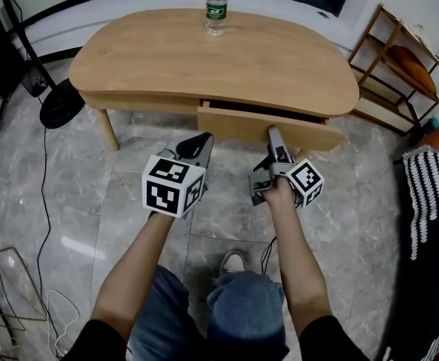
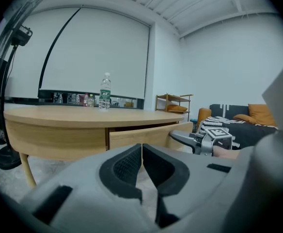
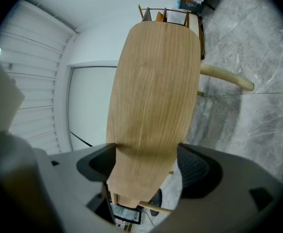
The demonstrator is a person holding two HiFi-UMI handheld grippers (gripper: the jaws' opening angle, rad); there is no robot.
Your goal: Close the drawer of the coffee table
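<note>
A light wooden coffee table (image 1: 204, 59) stands ahead, and its drawer (image 1: 268, 126) is pulled out a little at the front right. My right gripper (image 1: 273, 134) is turned on its side against the drawer front (image 3: 153, 96), one jaw above the panel and one below, both pads touching the wood. Its tips (image 3: 146, 164) straddle the panel. My left gripper (image 1: 201, 140) hangs shut and empty in front of the drawer's left end, apart from it. In the left gripper view the closed tips (image 2: 141, 154) point at the drawer (image 2: 141, 135), with the right gripper (image 2: 190, 141) beside.
A water bottle (image 1: 216, 6) stands at the table's far edge. A fan base (image 1: 62, 104) and cables lie on the floor to the left. At the right are a wooden shelf (image 1: 400, 66) and a sofa with a striped throw (image 1: 434, 201). My shoe (image 1: 233, 262) is below.
</note>
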